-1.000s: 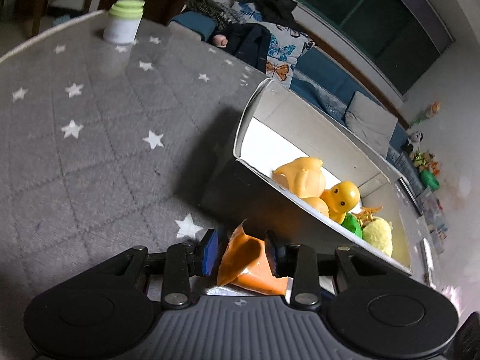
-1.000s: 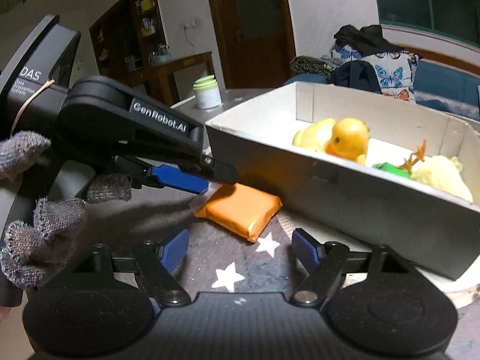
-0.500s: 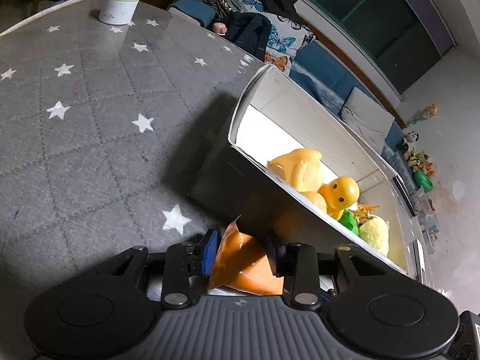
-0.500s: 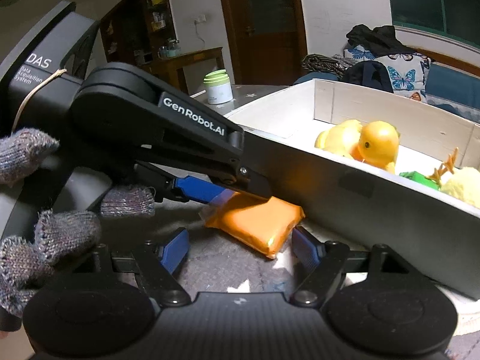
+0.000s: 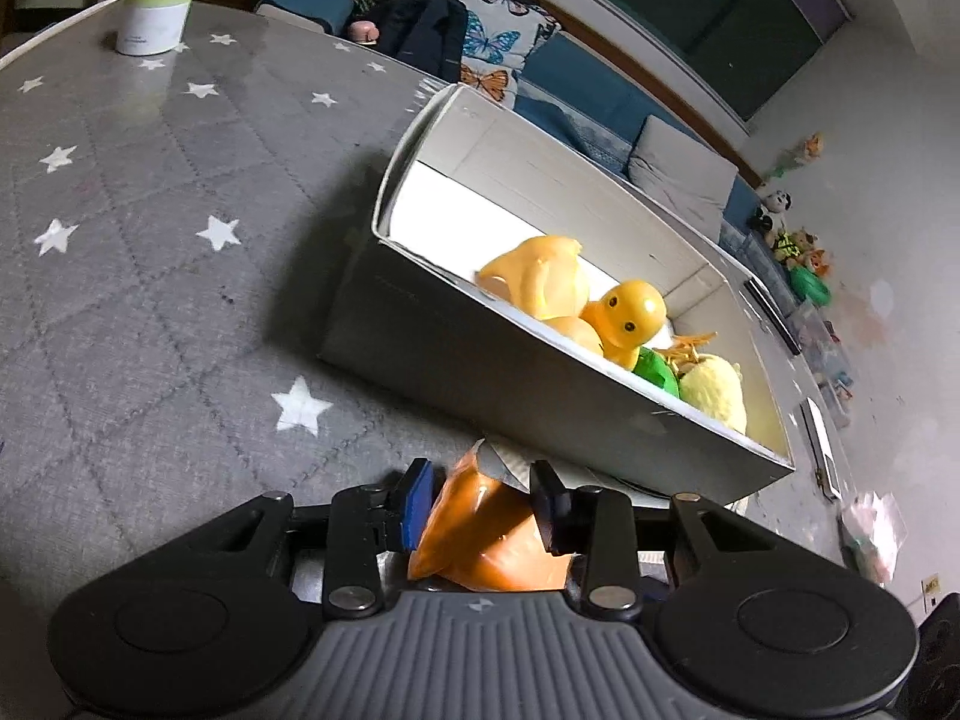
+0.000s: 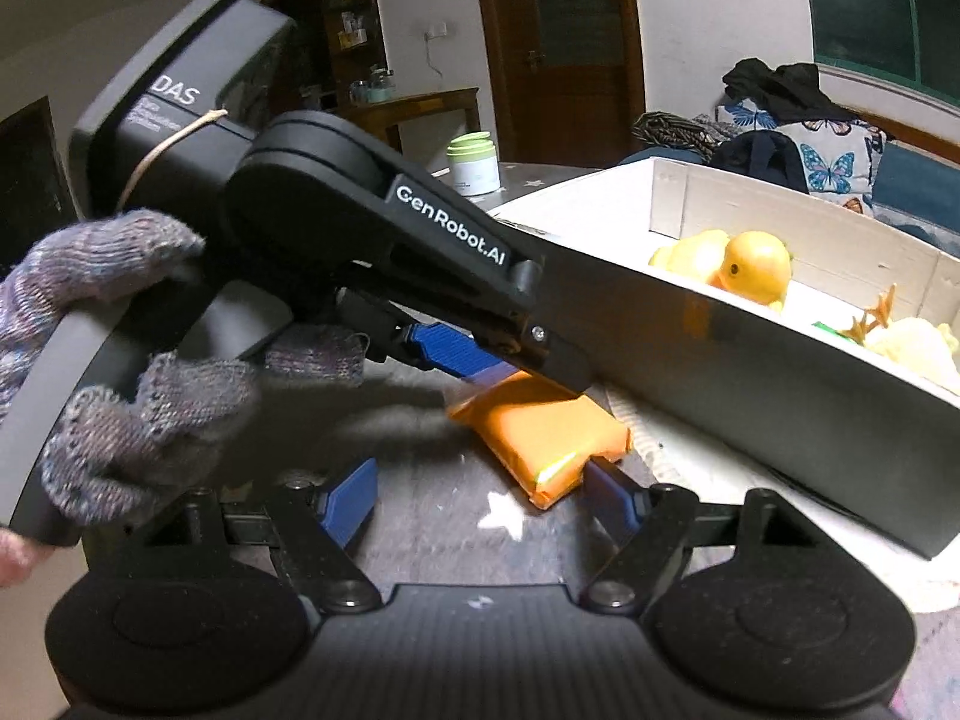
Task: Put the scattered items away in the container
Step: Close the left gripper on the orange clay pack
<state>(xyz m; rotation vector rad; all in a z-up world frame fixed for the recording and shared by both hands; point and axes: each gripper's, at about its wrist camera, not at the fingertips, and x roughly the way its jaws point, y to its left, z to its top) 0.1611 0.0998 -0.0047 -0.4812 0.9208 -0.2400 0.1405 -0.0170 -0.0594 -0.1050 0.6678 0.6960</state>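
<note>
An orange packet (image 5: 480, 534) sits between the blue pads of my left gripper (image 5: 480, 498), which is shut on it just above the star-patterned table. In the right wrist view, the left gripper (image 6: 510, 372) reaches in from the left, held by a gloved hand (image 6: 120, 360), with the orange packet (image 6: 540, 432) under it. My right gripper (image 6: 480, 504) is open; the packet's near corner is close to its right finger. The white box (image 5: 540, 396) stands just beyond and holds a yellow duck (image 5: 630, 312), a green toy and a pale yellow plush.
A green-lidded jar (image 5: 156, 18) stands at the table's far corner. The grey star cloth (image 5: 150, 300) stretches left of the box. Behind the table is a sofa with clothes and cushions (image 6: 780, 120). The box wall (image 6: 750, 372) fills the right side.
My right gripper has come closer to the packet, whose near corner now lies beside its right finger. The left gripper keeps its hold and has rolled slightly.
</note>
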